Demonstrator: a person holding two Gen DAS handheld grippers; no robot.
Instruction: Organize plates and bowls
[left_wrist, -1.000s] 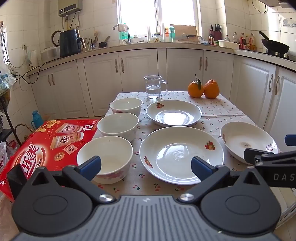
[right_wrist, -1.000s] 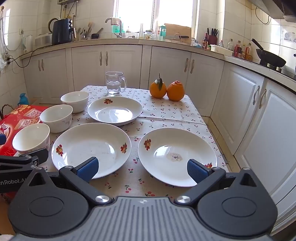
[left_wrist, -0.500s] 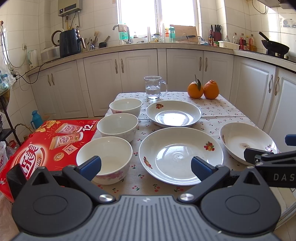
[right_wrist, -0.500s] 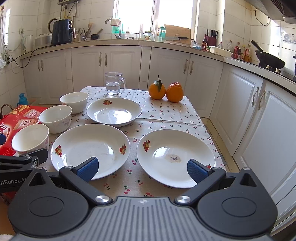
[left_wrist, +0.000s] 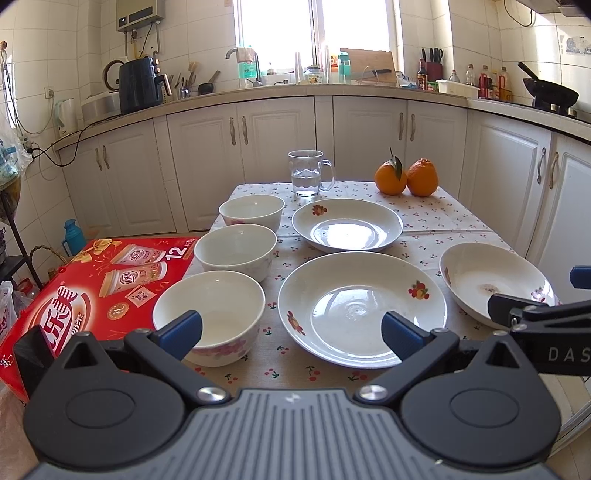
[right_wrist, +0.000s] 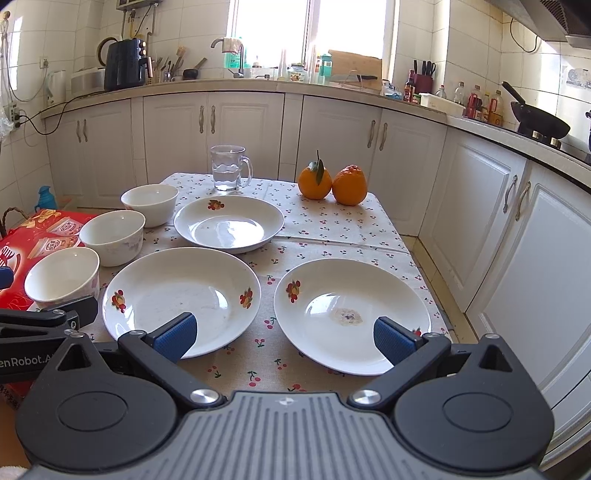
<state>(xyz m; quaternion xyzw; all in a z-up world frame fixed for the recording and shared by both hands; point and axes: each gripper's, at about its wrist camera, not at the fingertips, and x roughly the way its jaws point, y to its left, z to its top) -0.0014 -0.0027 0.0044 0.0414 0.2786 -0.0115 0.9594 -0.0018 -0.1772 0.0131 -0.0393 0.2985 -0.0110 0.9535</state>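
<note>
Three white bowls stand in a row on the table's left side: near (left_wrist: 208, 315), middle (left_wrist: 235, 251) and far (left_wrist: 252, 212). Three white flowered plates lie to their right: a large middle one (left_wrist: 362, 308), a far one (left_wrist: 347, 225) and a right one (right_wrist: 352, 314). My left gripper (left_wrist: 291, 330) is open and empty, held before the table's near edge between the near bowl and the middle plate. My right gripper (right_wrist: 284, 334) is open and empty, between the middle plate (right_wrist: 181, 297) and the right plate.
A glass mug of water (left_wrist: 308, 173) and two oranges (left_wrist: 406, 177) stand at the table's far end. A red carton (left_wrist: 81, 284) lies left of the table. White cabinets (right_wrist: 498, 229) run close along the right side and behind.
Both grippers have drifted slightly; the views have shifted a little. Nothing on the table has moved and both grippers stay open.
</note>
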